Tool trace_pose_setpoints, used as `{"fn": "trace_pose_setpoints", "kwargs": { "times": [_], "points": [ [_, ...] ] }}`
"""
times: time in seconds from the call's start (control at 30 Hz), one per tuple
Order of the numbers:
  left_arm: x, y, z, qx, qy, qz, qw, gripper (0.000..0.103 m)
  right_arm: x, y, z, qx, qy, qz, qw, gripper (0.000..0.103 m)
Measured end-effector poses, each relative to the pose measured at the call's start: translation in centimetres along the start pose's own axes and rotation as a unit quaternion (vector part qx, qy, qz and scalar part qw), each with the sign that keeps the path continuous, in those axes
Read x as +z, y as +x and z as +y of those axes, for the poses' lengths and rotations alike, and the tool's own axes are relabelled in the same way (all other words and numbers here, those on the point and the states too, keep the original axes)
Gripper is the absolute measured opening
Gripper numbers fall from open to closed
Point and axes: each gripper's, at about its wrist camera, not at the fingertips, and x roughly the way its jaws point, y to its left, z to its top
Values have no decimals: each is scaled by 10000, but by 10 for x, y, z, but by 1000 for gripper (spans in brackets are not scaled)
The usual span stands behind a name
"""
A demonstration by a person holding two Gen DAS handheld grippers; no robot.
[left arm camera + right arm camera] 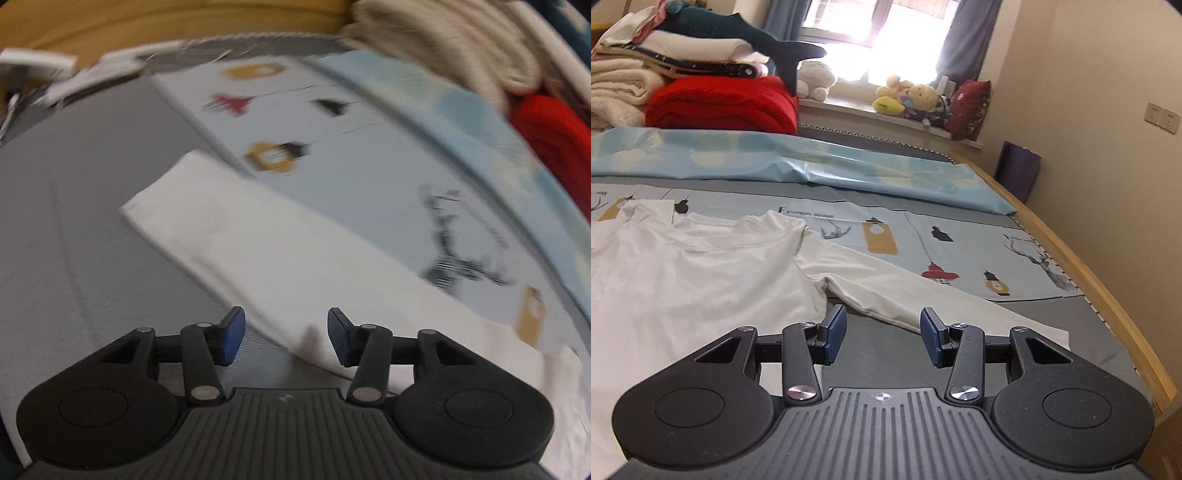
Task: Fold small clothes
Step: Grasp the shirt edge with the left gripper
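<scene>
White long-sleeved cotton shirt [701, 266] flat on grey bed [871, 347]; left gripper [284, 334] and right gripper [882, 332] open, empty — risk: pinching bedsheet with sleeve

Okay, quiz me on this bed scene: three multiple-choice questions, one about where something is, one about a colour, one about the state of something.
1. Where does the right sleeve of the white shirt lie?
A. folded over the chest
B. stretched out to the side on the bed
C. hanging off the bed

2. What colour is the folded blanket beside the cream towels?
A. red
B. green
C. black

3. How is the right tool?
A. shut on the sleeve
B. shut on nothing
C. open, holding nothing

Answers: 1 B, the sleeve runs flat away from the body; 2 A, it is bright red; 3 C, its blue pads stand apart with only bedding between them.
</scene>
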Motion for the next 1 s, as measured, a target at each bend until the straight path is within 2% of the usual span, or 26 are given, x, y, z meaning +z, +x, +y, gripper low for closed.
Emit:
{"fn": "trace_pose_setpoints", "kwargs": {
  "times": [0.13, 0.2, 0.27, 0.33, 0.4, 0.5, 0.6, 0.63, 0.67, 0.87, 1.0],
  "points": [
    [6, 18, 34, 297, -641, 175, 9973, 57, 2, 5, 18, 124, -290, 48, 9995, 46],
    [8, 28, 45, 245, -888, 245, 9954, 57, 3, 6, 26, 195, -396, 60, 9990, 46],
    [11, 26, 48, 194, -891, 129, 9958, 56, 4, 6, 33, 258, -460, 61, 9986, 46],
    [12, 27, 49, 47, -904, 93, 9958, 45, 6, 8, 37, 284, -459, 83, 9985, 46],
    [12, 29, 49, -28, -868, 95, 9962, 7, 8, 11, 40, 274, -414, 139, 9987, 46],
    [9, 26, 35, 62, -496, -7, 9988, 4, 10, 15, 43, 250, -300, 204, 9990, 46],
    [6, 22, 18, 64, -379, -101, 9992, 3, 18, 27, 34, 439, 631, 682, 9947, 46],
    [6, 16, 11, -20, -336, -154, 9993, 3, 23, 35, 34, 510, 942, 971, 9895, 46],
    [5, 12, 1, -108, -265, -226, 9993, 3, 29, 42, 38, 545, 1086, 1075, 9868, 46],
    [-4, -46, -68, -832, 259, -881, 9923, 3, 79, 86, 101, 1200, 1094, 934, 9823, 46],
    [-17, -84, -123, -1387, 720, -1196, 9804, 3, 79, 115, 130, 1505, 1281, 1026, 9749, 47]
  ]
}}
